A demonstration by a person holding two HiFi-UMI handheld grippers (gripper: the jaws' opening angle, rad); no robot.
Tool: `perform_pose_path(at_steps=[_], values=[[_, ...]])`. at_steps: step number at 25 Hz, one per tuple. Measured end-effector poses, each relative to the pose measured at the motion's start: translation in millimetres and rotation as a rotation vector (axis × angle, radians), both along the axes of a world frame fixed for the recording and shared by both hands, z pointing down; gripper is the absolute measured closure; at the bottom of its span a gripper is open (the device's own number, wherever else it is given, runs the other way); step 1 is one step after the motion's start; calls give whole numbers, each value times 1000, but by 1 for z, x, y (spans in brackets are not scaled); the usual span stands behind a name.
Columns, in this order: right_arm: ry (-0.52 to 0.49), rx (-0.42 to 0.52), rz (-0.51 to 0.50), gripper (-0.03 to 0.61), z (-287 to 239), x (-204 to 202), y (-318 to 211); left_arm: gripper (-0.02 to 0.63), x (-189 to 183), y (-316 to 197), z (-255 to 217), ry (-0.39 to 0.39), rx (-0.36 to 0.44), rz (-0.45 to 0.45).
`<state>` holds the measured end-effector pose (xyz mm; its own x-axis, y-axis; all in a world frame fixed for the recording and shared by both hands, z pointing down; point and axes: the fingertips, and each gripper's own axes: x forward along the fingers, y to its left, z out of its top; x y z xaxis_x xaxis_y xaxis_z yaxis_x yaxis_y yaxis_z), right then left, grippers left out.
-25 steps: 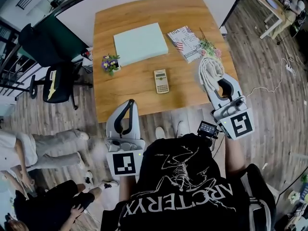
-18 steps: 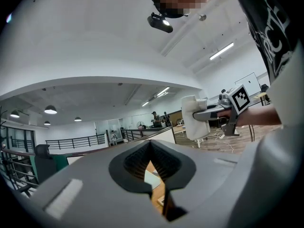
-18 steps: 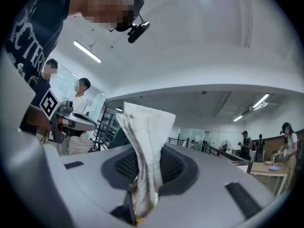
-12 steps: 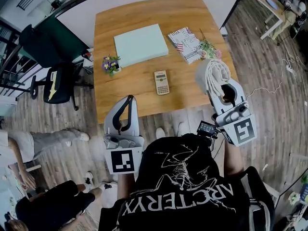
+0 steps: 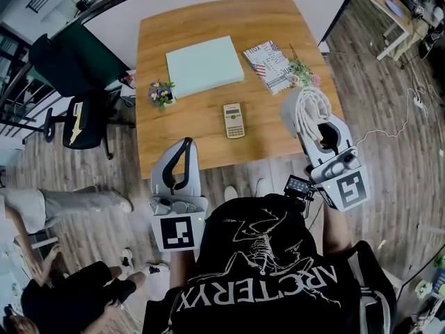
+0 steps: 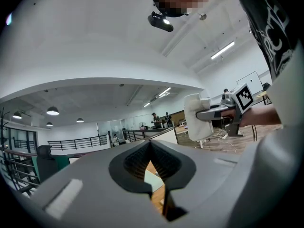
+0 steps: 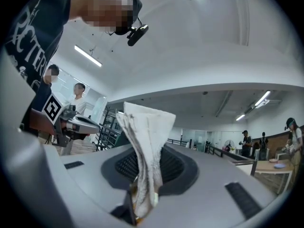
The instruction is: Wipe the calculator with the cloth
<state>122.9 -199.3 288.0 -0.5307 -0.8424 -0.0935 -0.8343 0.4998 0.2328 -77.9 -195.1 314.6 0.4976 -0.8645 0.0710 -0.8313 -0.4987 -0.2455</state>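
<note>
The right hand-held gripper (image 5: 312, 114) pinches the limp cloth (image 7: 145, 137); the left hand-held gripper (image 5: 185, 147) sits closed, empty. The calculator (image 5: 233, 120) looks light, likely to skid on the tabletop (image 5: 208, 19): brace its edge

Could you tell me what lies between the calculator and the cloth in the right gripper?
Only bare wooden table separates the cloth from the calculator, as the head view shows.

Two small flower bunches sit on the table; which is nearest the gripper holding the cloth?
The pink bunch at the table's right edge, just beyond the right gripper and its cloth; the purple bunch stands near the left edge.
</note>
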Motion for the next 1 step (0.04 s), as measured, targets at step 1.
perform_pose_path(at_steps=[1], values=[[0,0,-1,486,0,0,0,604,0,1,0,0,0,0]])
